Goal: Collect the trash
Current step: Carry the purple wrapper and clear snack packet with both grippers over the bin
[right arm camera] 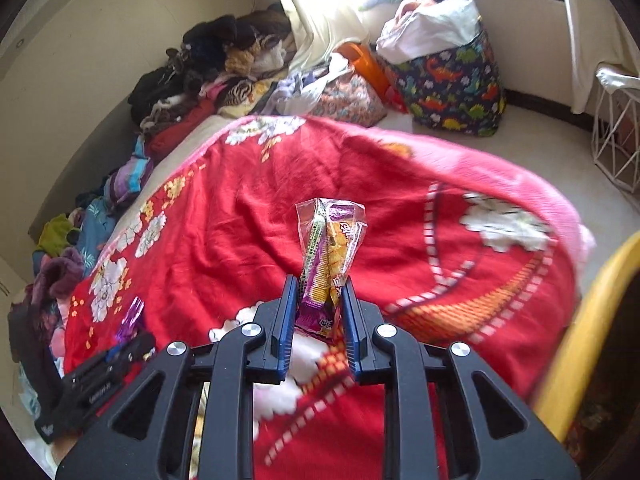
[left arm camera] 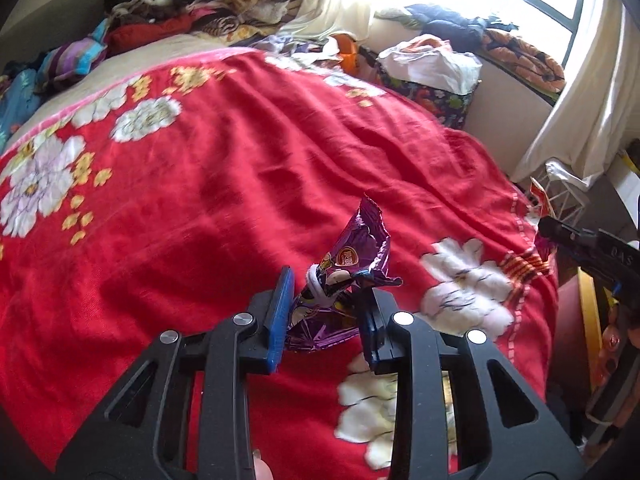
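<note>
Blue-padded jaws of the left gripper (left arm camera: pixel 326 308) pinch a crumpled purple wrapper (left arm camera: pixel 356 272) just above a red floral blanket (left arm camera: pixel 224 184). The right gripper (right arm camera: pixel 319 312) clamps a clear snack wrapper (right arm camera: pixel 330 248) standing upright over the same blanket. Beyond lie piled clothes (right arm camera: pixel 216 68), a dinosaur-print bag (right arm camera: pixel 452 84) and a white wire basket (right arm camera: pixel 618 128).

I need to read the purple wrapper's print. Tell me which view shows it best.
The left wrist view: the purple wrapper stands close and central, crumpled between the left gripper jaws, its logo visible. The right wrist view catches only a small purple sliver at far left.
</note>
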